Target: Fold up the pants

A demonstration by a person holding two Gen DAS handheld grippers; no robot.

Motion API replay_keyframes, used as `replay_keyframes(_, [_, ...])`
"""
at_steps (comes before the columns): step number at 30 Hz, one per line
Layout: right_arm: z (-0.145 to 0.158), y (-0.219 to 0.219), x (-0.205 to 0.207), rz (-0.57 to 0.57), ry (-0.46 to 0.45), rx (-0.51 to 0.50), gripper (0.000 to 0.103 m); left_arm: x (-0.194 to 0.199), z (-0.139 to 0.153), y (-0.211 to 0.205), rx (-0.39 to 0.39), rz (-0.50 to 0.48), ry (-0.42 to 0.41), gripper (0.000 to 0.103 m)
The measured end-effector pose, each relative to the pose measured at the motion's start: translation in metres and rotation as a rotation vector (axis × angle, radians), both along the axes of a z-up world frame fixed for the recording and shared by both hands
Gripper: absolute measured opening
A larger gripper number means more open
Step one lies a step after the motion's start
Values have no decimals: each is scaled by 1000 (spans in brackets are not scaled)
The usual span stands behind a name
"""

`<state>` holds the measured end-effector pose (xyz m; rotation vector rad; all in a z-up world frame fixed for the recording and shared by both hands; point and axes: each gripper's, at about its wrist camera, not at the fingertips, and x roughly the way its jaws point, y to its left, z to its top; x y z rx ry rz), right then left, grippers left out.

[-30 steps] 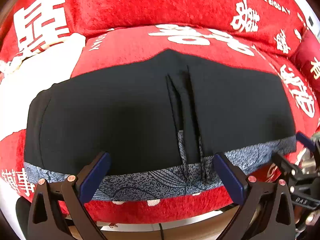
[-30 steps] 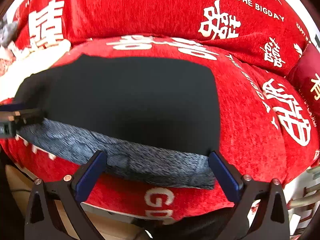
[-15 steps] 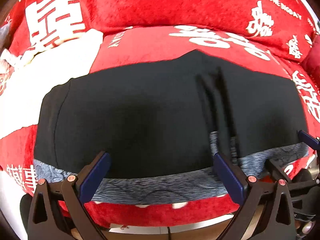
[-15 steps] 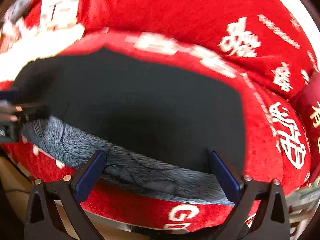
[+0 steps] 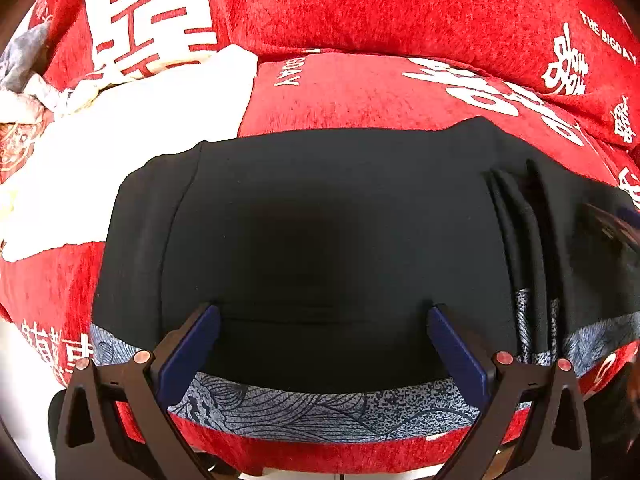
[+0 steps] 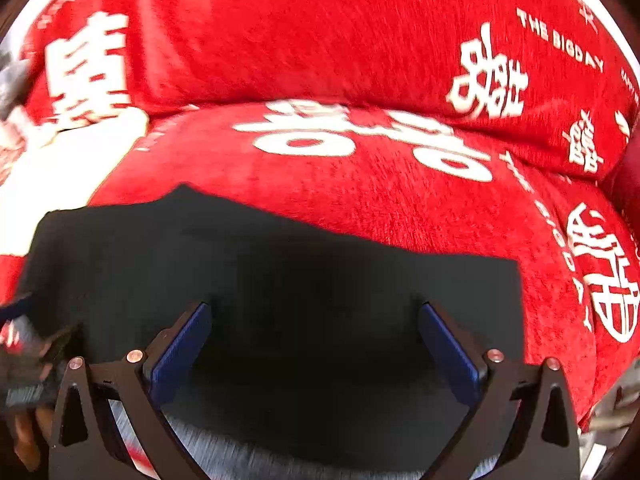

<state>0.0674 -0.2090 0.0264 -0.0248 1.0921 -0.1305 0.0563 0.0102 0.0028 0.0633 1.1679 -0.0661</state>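
The pants (image 5: 312, 240) lie spread flat on a red sofa seat (image 5: 352, 92), black cloth with a blue-grey patterned waistband (image 5: 304, 404) running along the edge nearest both grippers. The left gripper (image 5: 323, 320) is spread wide with nothing between its blue pads (image 5: 188, 352); the fingertips sit over the black cloth just past the waistband, though I cannot tell whether they touch it. The waistband passes right under the finger bases. Ahead of it and to its right, the cloth bunches into a few narrow upright pleats (image 5: 520, 240) that run from the band towards the far hem. To its left, beyond the edge of the pants, a white cloth (image 5: 120, 128) lies on the seat, and farther left is a heap of grey and patterned fabric (image 5: 24, 68).

The right gripper (image 6: 314, 316) is likewise wide apart and empty, its fingertips over plain black cloth. The picture here is blurred. The side edge of the pants runs just outside its right finger, with bare red seat beyond. At its far left, the tip of the other gripper shows low over the cloth. Ahead of both, the red backrest (image 6: 360, 40) with white characters and "THE BIGDAY" lettering rises behind the seat.
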Motion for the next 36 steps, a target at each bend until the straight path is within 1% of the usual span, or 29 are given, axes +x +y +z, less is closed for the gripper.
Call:
replay_keyframes(2, [-8,-1,10,-22,1,-12,103,0,0,0,1,-4,1,103])
replay_keyframes(4, [-9,1,9,-46,-18,-22,103,-1,2,4,2,1,3,103])
replay_keyframes(6, [-9,4,4,-36,-28,-22,103,-1,4,9,-3,16,5,103])
replay_keyframes(10, [-9,9,-19,-10,-37,-9,103,0,3,25,-22,48,13,103])
replay_keyframes(13, [-10,16,-40,-5,-44,-3,103,-1,1,32,-49,53,19,103])
replay_keyframes(19, [-9,28,-81,27,-65,0,103,-8,1,38,-51,51,18,103])
replay_keyframes(22, [-8,30,-99,29,-84,-7,103,-14,2,46,-95,21,29,103])
replay_keyframes(24, [-8,32,-104,43,-67,-12,103,-19,2,49,-117,-3,32,103])
replay_keyframes(25, [-7,34,-105,56,-43,-28,103,-23,4,51,-116,-1,35,103])
replay_keyframes(26, [-4,36,-105,64,-30,-43,103,-27,7,55,-103,18,29,103])
replay_keyframes(27, [1,37,-105,68,-39,-41,103,-29,12,59,-119,27,15,103])
replay_keyframes(28, [7,39,-105,69,-65,-26,103,-29,17,63,-158,25,7,103])
replay_keyframes(29, [11,40,-104,66,-82,-15,103,-27,21,67,-178,30,1,103])
replay_keyframes(30, [14,42,-99,63,-90,-2,103,-25,23,71,-172,44,-7,103])
replay_keyframes(31, [12,46,-96,66,-84,5,103,-21,24,76,-150,75,-17,103])
replay_keyframes(33, [1,55,-86,85,-35,-2,103,-14,17,88,-110,138,3,103])
replay_keyframes(34, [-5,58,-83,87,-15,-13,103,-11,9,98,-95,173,31,103])
replay_keyframes(35, [-4,59,-83,80,-25,-13,103,-9,0,105,-76,203,63,103])
replay_keyframes(36, [0,58,-82,77,-23,-9,103,-9,-6,114,-91,225,83,103])
